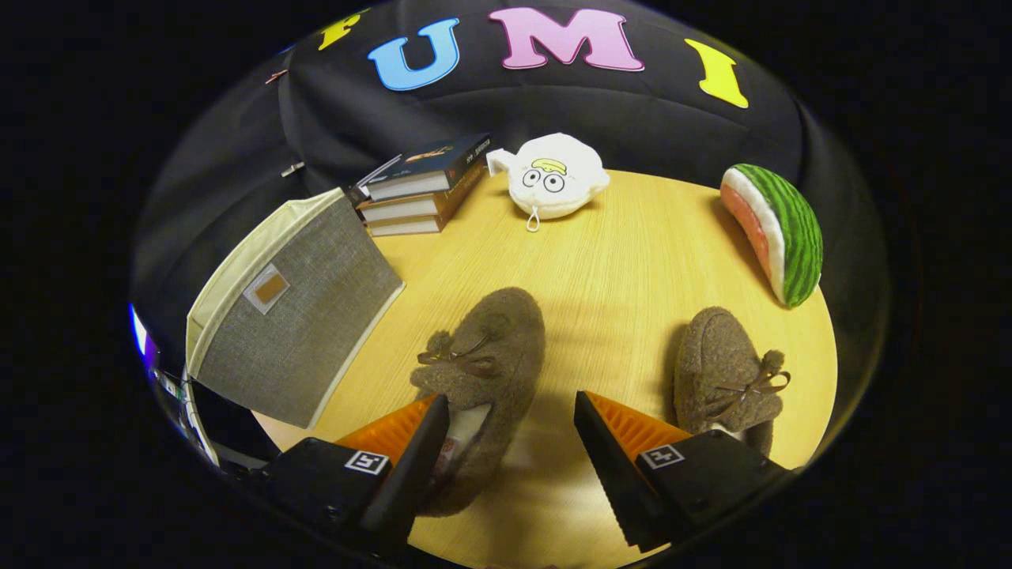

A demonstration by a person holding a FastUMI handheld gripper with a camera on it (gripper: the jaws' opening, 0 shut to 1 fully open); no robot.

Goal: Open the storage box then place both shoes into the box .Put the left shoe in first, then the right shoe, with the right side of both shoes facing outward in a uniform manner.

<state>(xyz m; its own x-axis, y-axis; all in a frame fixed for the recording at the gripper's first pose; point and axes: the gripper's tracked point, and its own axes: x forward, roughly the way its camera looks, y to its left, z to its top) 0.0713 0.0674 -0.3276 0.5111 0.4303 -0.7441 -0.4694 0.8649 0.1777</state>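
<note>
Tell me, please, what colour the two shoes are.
Brown and fuzzy, both shoes, clearest in the gripper view.

tool (510, 442) observed with its two fingers spread wide apart, a broad gap between them. nothing is clamped between the fingers. the left finger (419, 450) sits over the heel end of the brown fuzzy shoe (482, 371); contact cannot be confirmed. the right finger (613, 462) stands over bare desk (617, 261). tool is angled downward toward the desk surface. each finger base carries a square marker.
</note>
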